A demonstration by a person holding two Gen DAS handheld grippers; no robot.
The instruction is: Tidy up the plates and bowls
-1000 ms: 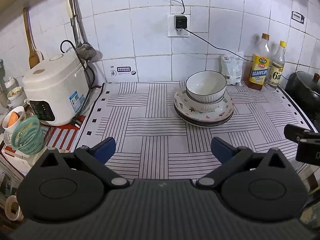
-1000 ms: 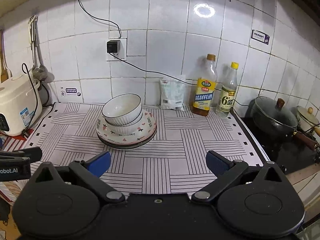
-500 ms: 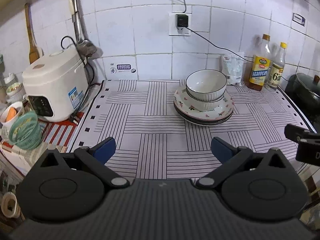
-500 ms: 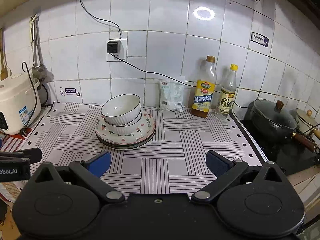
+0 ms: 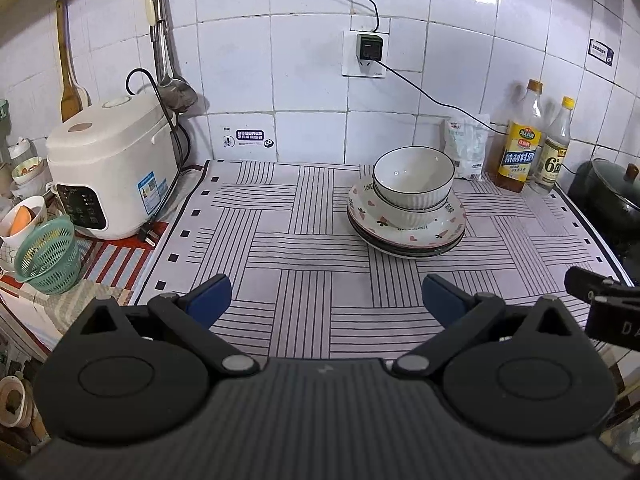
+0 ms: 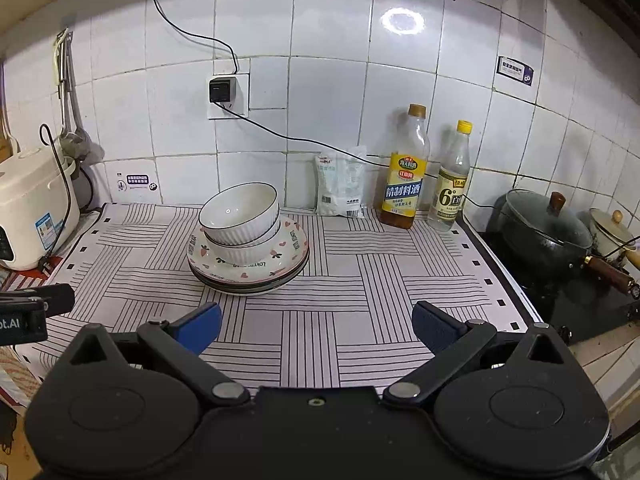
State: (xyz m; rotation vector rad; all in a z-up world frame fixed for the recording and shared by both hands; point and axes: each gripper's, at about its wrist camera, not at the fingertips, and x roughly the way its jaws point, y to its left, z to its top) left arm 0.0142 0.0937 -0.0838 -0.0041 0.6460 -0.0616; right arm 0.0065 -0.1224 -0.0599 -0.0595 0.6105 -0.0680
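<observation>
Two white ribbed bowls (image 5: 414,184) (image 6: 239,214) are nested on a stack of plates (image 5: 448,232) (image 6: 294,248); the top plate has hearts and strawberries. The stack stands on a striped mat (image 5: 280,248) (image 6: 380,280) toward the back. My left gripper (image 5: 326,300) is open and empty, well in front of the stack and to its left. My right gripper (image 6: 316,326) is open and empty, in front of the stack and to its right. Each gripper's edge shows in the other's view.
A white rice cooker (image 5: 108,172) and a green basket (image 5: 48,256) stand at the left. Two bottles (image 6: 404,172) and a white bag (image 6: 340,186) stand against the tiled wall. A dark pot (image 6: 548,228) sits on the stove at the right.
Both grippers have pulled back and risen slightly; the stack sits a little farther off. Nothing on the mat has moved.
</observation>
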